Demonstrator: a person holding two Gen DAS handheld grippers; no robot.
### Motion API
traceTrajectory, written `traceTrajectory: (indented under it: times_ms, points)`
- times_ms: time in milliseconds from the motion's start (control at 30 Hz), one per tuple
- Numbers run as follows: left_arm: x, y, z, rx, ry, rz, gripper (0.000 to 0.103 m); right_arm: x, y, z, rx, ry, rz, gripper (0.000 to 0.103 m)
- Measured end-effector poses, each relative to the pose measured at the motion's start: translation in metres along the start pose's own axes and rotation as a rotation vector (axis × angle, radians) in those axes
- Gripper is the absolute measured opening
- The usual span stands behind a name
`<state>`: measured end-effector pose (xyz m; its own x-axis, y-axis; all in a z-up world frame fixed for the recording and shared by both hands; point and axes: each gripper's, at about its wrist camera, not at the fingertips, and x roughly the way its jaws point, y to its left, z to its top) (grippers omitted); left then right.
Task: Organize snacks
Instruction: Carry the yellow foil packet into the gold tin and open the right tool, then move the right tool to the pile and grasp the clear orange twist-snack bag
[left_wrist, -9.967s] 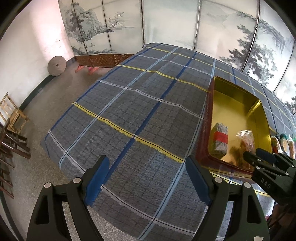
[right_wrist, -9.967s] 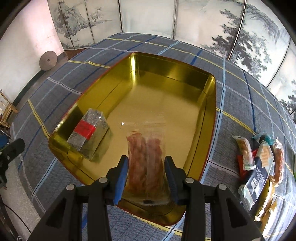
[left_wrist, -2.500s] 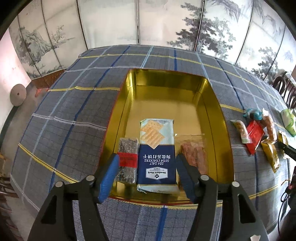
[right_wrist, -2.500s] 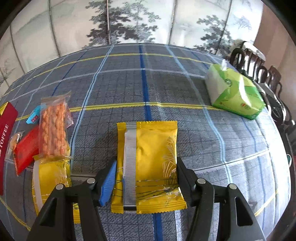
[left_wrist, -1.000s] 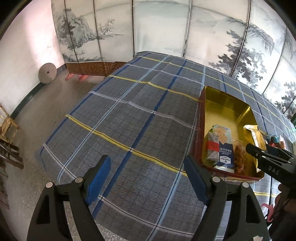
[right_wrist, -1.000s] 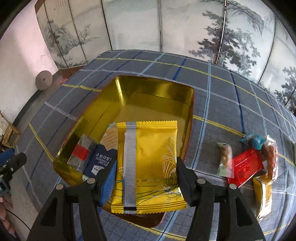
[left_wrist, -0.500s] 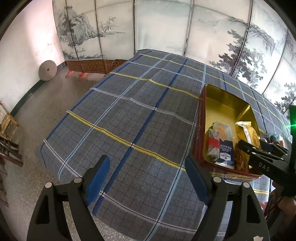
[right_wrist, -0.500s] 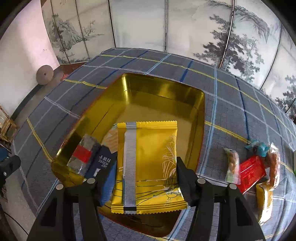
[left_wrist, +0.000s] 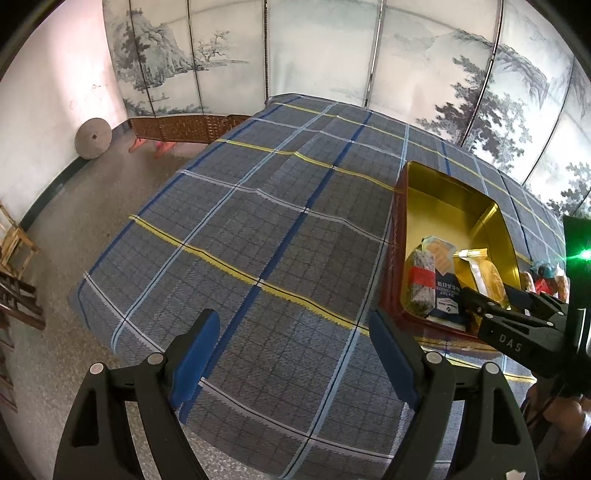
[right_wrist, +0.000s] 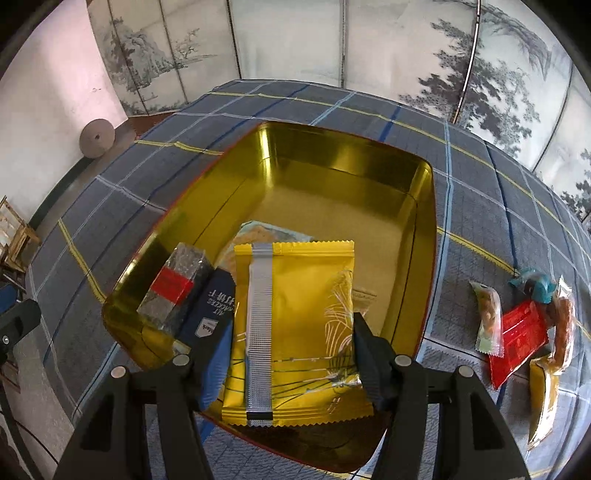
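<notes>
While my left tongs (left_wrist: 291, 354) hung spread off aside, my right tongs (right_wrist: 291, 354) pinched the yellow packet (right_wrist: 295, 328) lengthwise directly over the gold tin's (right_wrist: 332, 158) near end.

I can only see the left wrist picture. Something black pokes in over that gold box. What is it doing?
Observer: That's the right gripper, clamped on a yellow snack packet over the gold tin.
Visitor: Anything still left outside the tin?
Observer: Yes, a red packet lies with a few other snacks on the cloth to the tin's right.
Visitor: What's beside the yellow one inside?
Observer: A dark blue cracker pack, then a grey bar with a red band.
</notes>
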<state>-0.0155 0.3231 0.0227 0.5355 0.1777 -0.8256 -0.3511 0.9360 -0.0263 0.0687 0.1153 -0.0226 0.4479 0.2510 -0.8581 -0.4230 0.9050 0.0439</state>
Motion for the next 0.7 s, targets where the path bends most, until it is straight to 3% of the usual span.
traceTrajectory:
  times_ms: [200, 433, 567, 700]
  points:
    - [0.001, -0.006, -0.001, 0.006, 0.002, -0.008, 0.08, -0.004, -0.002, 0.0, -0.013, -0.001, -0.002, 0.065]
    - [-0.002, -0.021, 0.0, 0.029, -0.003, -0.026, 0.08, -0.034, -0.013, -0.001, -0.017, -0.061, 0.045, 0.067]
    - [-0.006, -0.035, 0.0, 0.058, -0.016, -0.042, 0.08, -0.052, -0.041, -0.005, 0.014, -0.092, 0.039, 0.067]
    - [-0.008, -0.053, 0.001, 0.091, -0.022, -0.066, 0.08, -0.062, -0.087, -0.013, 0.069, -0.1, -0.019, 0.067]
